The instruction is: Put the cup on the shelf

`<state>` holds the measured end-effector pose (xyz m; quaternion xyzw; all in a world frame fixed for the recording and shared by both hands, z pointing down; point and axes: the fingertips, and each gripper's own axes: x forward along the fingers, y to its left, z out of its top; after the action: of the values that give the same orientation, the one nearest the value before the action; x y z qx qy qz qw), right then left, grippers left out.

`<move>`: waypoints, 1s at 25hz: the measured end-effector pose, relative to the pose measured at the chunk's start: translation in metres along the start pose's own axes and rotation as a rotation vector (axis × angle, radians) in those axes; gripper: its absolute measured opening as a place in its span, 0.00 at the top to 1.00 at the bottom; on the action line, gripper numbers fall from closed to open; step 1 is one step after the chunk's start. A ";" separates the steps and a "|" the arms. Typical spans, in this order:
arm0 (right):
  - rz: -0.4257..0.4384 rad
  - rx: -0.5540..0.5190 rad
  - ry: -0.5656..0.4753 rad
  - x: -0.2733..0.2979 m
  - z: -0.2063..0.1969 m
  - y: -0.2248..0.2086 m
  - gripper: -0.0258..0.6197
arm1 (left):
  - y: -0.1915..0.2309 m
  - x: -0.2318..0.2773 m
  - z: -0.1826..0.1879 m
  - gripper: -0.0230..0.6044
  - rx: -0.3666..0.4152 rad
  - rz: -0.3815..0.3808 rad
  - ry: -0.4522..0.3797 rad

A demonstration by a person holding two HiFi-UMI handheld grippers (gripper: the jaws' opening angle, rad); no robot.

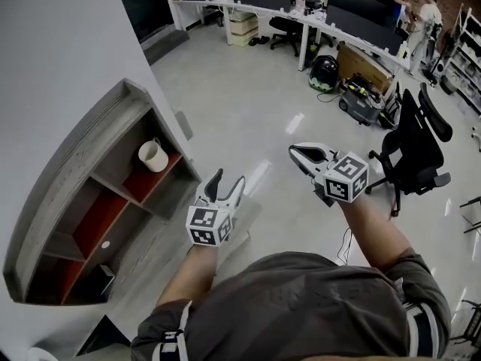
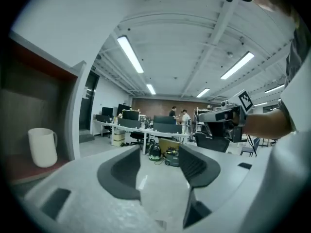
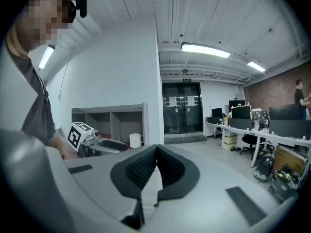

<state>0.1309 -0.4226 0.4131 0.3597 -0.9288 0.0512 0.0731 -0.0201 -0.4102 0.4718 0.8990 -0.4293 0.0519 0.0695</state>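
A white cup (image 1: pixel 152 156) stands upright in a red-floored compartment of the grey wall shelf (image 1: pixel 90 164). My left gripper (image 1: pixel 228 180) hovers to the right of the shelf, apart from the cup, open with nothing between its jaws. The left gripper view shows the cup (image 2: pixel 43 147) at the far left in the shelf, beyond my left gripper (image 2: pixel 159 152) and its parted jaws. My right gripper (image 1: pixel 302 153) is held out over the floor, shut and empty. In the right gripper view the cup (image 3: pixel 134 140) sits in the shelf (image 3: pixel 109 123) behind my right gripper (image 3: pixel 156 148).
A black office chair (image 1: pixel 417 145) stands to the right. Long desks (image 1: pixel 301 13) with monitors run along the back, with bags and a vacuum (image 1: pixel 361 100) on the floor beside them. People stand at the far right (image 1: pixel 425 13). Dark glass doors (image 3: pixel 182 113) are beyond the shelf.
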 end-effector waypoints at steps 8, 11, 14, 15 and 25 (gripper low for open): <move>0.024 -0.002 -0.007 -0.038 -0.007 0.011 0.97 | -0.052 -0.016 -0.005 0.93 -0.021 -0.020 -0.008; 0.041 0.003 -0.003 -0.046 -0.012 0.017 0.97 | -0.063 -0.027 -0.005 0.95 -0.047 -0.016 -0.012; 0.061 0.004 -0.001 -0.050 -0.016 0.025 0.97 | -0.068 -0.038 -0.006 0.96 -0.058 -0.001 -0.012; 0.066 0.005 0.000 -0.051 -0.018 0.028 0.97 | -0.068 -0.042 -0.007 0.96 -0.064 0.006 -0.012; 0.109 0.007 0.011 -0.052 -0.028 0.055 0.97 | -0.072 -0.074 -0.015 0.96 -0.087 0.057 -0.016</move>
<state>0.1347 -0.3437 0.4294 0.3084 -0.9465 0.0604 0.0740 -0.0115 -0.3063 0.4697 0.8830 -0.4570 0.0279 0.1034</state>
